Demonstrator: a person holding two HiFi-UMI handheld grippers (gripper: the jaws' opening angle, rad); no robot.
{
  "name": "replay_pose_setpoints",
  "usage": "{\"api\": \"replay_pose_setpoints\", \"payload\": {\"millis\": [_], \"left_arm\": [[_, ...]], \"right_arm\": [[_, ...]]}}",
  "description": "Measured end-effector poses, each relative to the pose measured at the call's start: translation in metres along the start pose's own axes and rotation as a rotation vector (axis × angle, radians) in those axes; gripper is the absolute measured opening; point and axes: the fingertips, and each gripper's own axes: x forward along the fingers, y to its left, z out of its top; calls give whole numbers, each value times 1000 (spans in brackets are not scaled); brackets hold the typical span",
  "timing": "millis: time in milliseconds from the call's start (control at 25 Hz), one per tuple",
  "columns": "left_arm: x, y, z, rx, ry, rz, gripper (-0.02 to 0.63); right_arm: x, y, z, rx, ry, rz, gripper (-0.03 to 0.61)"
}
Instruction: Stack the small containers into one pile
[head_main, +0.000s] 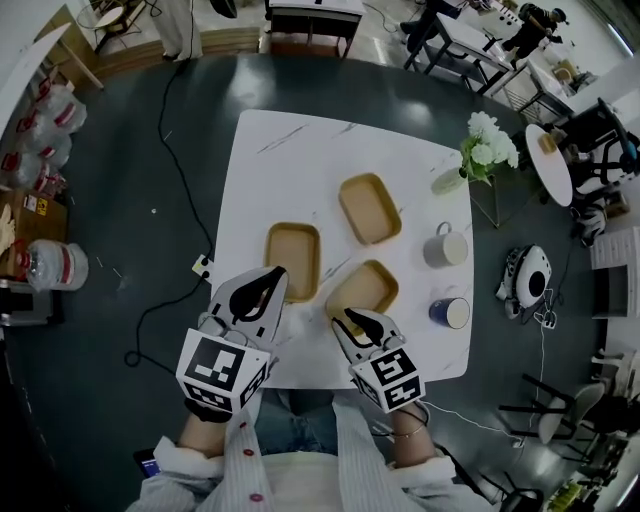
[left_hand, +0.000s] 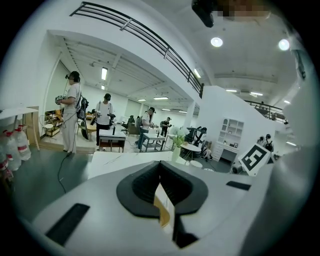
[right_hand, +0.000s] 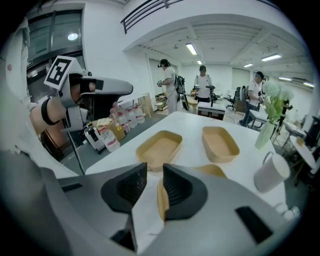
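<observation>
Left tool (head_main: 277, 271), pinched together, is hovering at the edge of the left tan oblong container (head_main: 295, 255); right tool (head_main: 346, 319), narrowly parted, at the rim of the nearest container (head_main: 365, 287)

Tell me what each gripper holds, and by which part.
Nothing. Left gripper shut; right gripper open, jaws astride the rim of the nearest container.

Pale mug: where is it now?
Head view: pale mug stands near the table's right edge, between the flower vase and the dark blue cup, right of the far tan container.

Open-plan lab — headset-wearing people (left_hand: 72, 102), worktables (left_hand: 111, 136)
</observation>
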Motion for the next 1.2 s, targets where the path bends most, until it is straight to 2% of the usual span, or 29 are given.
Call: {"api": "replay_pose_setpoints", "payload": {"millis": [480,880,1200], "left_arm": [[4,-2,-36,-45,67,-14,18],[0,0,-53,-78,88,-12,18],[-2,3,-52,-85,82,1,18]], "right_arm": [[29,-1,-53,-71,167,41,114],[50,-2,-73,-231,278,46,113],[56,-6,-77,-293,308,21,52]]}}
